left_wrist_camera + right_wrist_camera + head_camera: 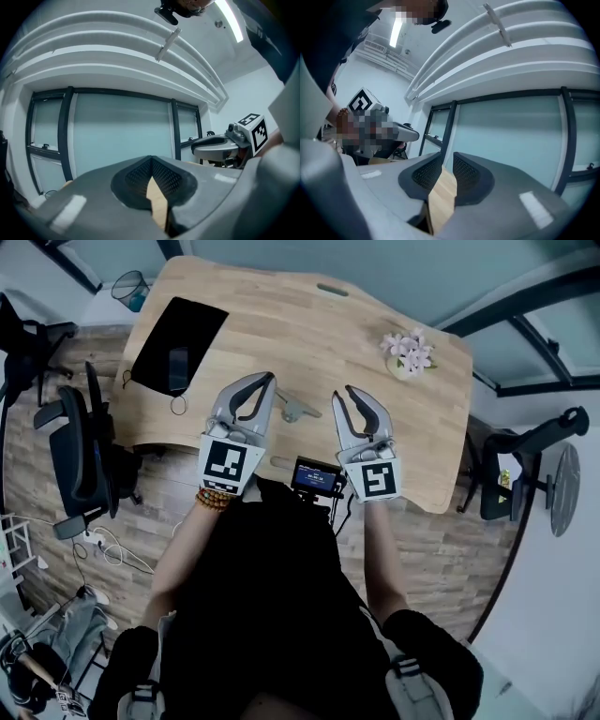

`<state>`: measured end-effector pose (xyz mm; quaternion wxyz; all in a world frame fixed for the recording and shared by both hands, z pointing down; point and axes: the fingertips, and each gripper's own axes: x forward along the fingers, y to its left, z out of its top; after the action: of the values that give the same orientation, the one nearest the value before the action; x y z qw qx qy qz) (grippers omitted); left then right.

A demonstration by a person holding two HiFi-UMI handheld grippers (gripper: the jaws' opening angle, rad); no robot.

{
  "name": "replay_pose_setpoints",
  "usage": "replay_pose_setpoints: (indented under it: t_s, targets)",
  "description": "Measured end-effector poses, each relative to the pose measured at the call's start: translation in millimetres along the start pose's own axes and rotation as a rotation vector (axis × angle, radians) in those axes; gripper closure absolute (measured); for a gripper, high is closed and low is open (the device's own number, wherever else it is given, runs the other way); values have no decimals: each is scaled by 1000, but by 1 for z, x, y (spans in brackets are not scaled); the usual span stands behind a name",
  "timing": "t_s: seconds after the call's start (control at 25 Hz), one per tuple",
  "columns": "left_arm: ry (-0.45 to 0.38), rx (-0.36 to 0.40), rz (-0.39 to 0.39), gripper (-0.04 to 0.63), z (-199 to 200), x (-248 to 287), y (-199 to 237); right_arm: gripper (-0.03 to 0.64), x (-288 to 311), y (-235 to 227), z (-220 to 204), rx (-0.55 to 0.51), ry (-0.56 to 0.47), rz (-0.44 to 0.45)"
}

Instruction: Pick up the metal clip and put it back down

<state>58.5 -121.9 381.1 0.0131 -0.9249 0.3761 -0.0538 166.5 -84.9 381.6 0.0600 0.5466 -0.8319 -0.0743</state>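
The metal clip (294, 409) lies on the wooden table (281, 315), between my two grippers and slightly behind their tips. My left gripper (266, 381) hovers just left of it, its jaw tips pressed together on nothing (151, 161). My right gripper (342, 395) hovers just right of the clip, with a narrow gap between its pads and nothing in it (448, 159). Neither gripper touches the clip. Both gripper views look up at windows and ceiling, so the clip does not show in them.
A black tablet (178, 334) lies at the table's left end, with a small ring (178, 406) near it. A pot of pink flowers (410, 354) stands at the far right. A small camera with a screen (316, 476) is clamped at the near edge. Office chairs (84, 456) stand at the left.
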Motion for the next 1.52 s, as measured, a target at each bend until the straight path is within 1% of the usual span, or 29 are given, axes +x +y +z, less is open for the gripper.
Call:
replay_pose_setpoints:
  t_s: [0.12, 0.28, 0.4, 0.48, 0.68, 0.84, 1.0, 1.32, 1.52]
  targets:
    - [-33, 16, -19, 595, 15, 2, -9, 526, -10, -7, 16, 10, -28, -35]
    - [-72, 21, -41, 595, 34, 5, -19, 532, -25, -13, 28, -13, -32, -54]
    - [-116, 28, -66, 595, 51, 4, -27, 534, -34, -14, 46, -16, -71, -83]
    - [-131, 29, -79, 595, 57, 4, -31, 535, -40, -15, 56, -14, -89, -103]
    - [-147, 27, -101, 595, 62, 5, -41, 581, -53, -13, 70, 13, -121, -127]
    - [-156, 18, -120, 595, 64, 5, -52, 594, -66, -14, 70, 42, -128, -149]
    - [-159, 19, -144, 595, 63, 6, -63, 595, -77, -21, 62, 76, -105, -188]
    - [-158, 22, -174, 595, 61, 3, -74, 597, -85, -18, 56, 91, -87, -198]
    - [-152, 17, -174, 595, 58, -2, -75, 597, -87, -15, 57, 112, -90, -194]
